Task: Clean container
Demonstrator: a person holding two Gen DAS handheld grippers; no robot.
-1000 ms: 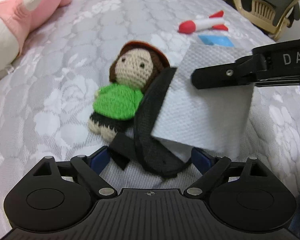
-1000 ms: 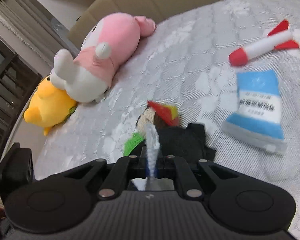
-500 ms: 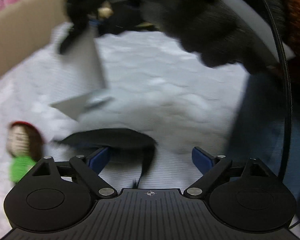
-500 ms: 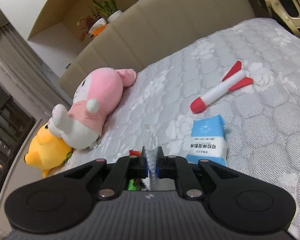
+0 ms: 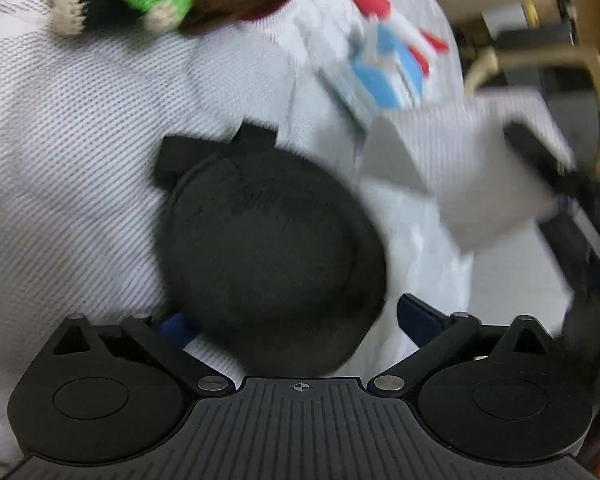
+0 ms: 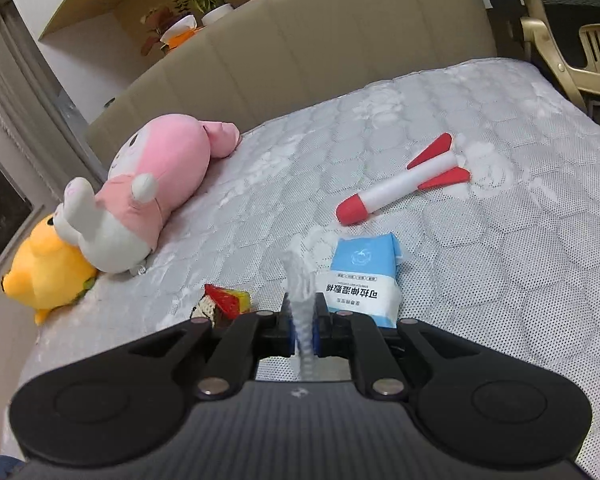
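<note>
On the mattress, the round black container lies flat between the left gripper's opening jaws, pads clear of it. The right gripper, farther off, pinches a white paper towel; only the left wrist view shows the container.

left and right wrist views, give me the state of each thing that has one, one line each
round black container: lying on the bed between the left jaws, lid shut
left gripper: jaws opening, pads off the container
right gripper: shut on white paper towel
blue-and-white wipes pack: lying flat
</note>
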